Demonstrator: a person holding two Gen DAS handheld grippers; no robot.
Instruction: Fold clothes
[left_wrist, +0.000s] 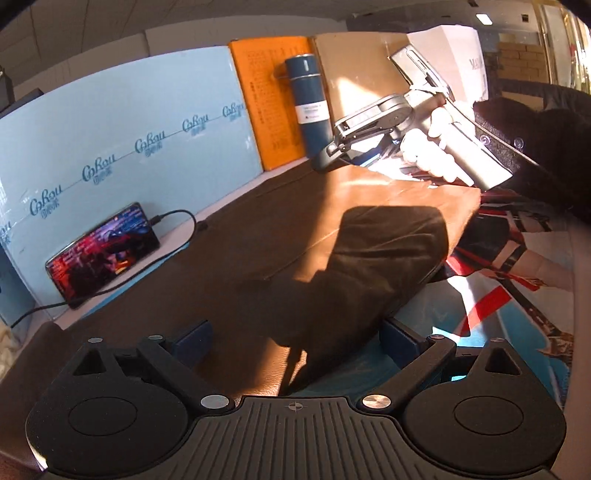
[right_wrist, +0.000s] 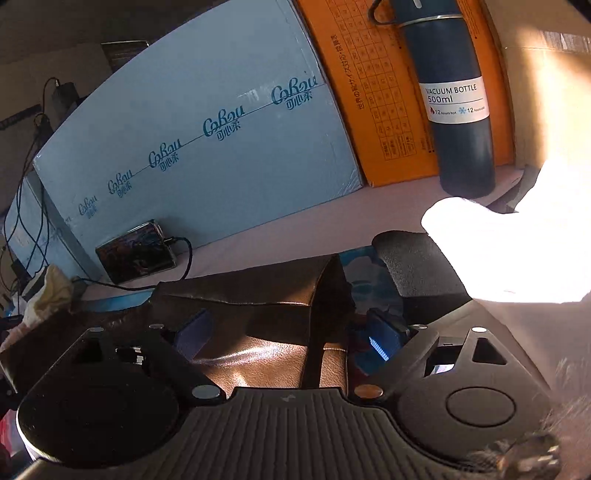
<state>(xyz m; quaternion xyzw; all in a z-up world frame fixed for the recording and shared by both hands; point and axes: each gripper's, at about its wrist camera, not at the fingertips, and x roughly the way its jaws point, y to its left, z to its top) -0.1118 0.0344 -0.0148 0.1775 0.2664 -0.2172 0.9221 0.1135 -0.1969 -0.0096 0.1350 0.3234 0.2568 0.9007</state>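
We seem to be at a makeshift home or office desk: a tabletop (right_wrist: 295, 236) backed by a blue cardboard box (left_wrist: 122, 147) and an orange box (left_wrist: 273, 107), with a charging phone (left_wrist: 103, 254), a vacuum bottle (right_wrist: 458, 99) and an anime-print mat (left_wrist: 517, 266)

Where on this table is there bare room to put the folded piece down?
A pale strip of table lies free between the brown garment and the blue box, from the phone to the bottle. The printed mat beside the garment is open too. The phone's cable end is crowded.
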